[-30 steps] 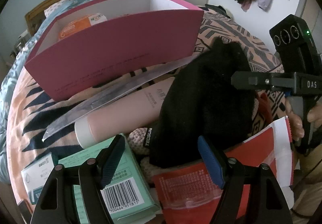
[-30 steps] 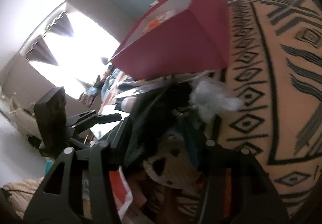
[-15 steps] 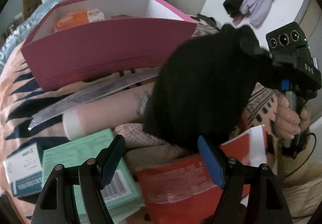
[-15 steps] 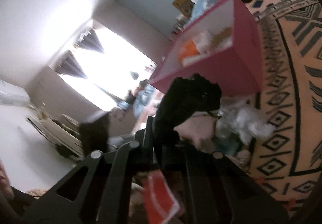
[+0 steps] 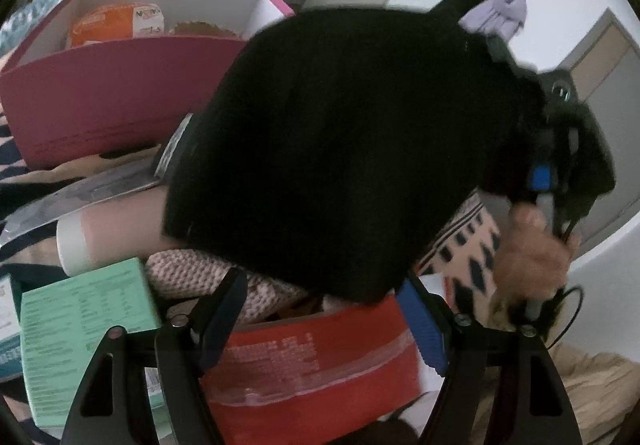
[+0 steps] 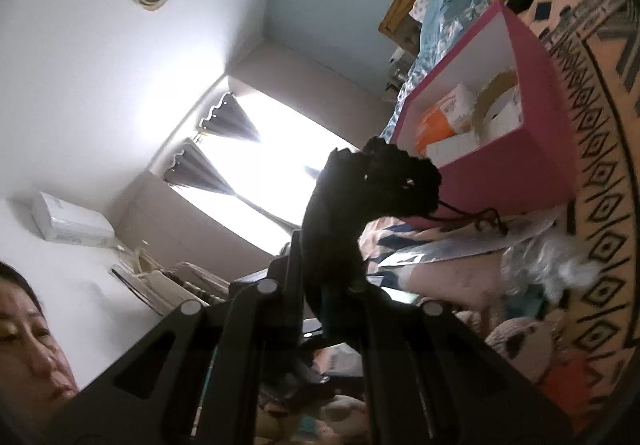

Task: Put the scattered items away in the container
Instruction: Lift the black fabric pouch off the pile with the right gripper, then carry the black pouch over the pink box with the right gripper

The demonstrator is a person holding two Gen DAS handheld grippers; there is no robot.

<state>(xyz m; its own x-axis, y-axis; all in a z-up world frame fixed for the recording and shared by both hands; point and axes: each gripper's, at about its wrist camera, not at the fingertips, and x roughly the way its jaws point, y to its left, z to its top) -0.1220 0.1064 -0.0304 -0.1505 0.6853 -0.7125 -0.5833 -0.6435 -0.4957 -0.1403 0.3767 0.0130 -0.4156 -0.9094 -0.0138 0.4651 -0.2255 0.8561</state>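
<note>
Right wrist view: the right gripper (image 6: 340, 285) has its fingers pressed together on a black knitted garment (image 6: 360, 197), which droops over the tips with a loose thread trailing. A second ago that garment lay slumped on the heap of things on the patterned bedspread (image 6: 600, 205); half a second ago it was coming up; now it hangs clear of the pile, so the pick has worked and what is left, I'd judge, is the carry and the drop. Beyond the fingertips, further along the bed toward the headboard, stands the pink cardboard box (image 6: 532, 149), open side showing an orange-and-white packet (image 6: 436, 121) and a roll of tape already inside. The garment is near the box's front wall but not yet over its opening.

From the left wrist view, the left gripper (image 5: 320, 309) hovers with its blue-padded fingers spread apart and nothing between them, low over a red plastic packet (image 5: 312, 365). The lifted black garment (image 5: 340, 145) fills the middle of that view, hanging above a pink knitted piece (image 5: 192, 273), with a pale pink tube (image 5: 108, 229) and a green carton (image 5: 80, 333) off toward the near edge of the bed. These, and a silvery flat sleeve, are not yet in the box.
</note>
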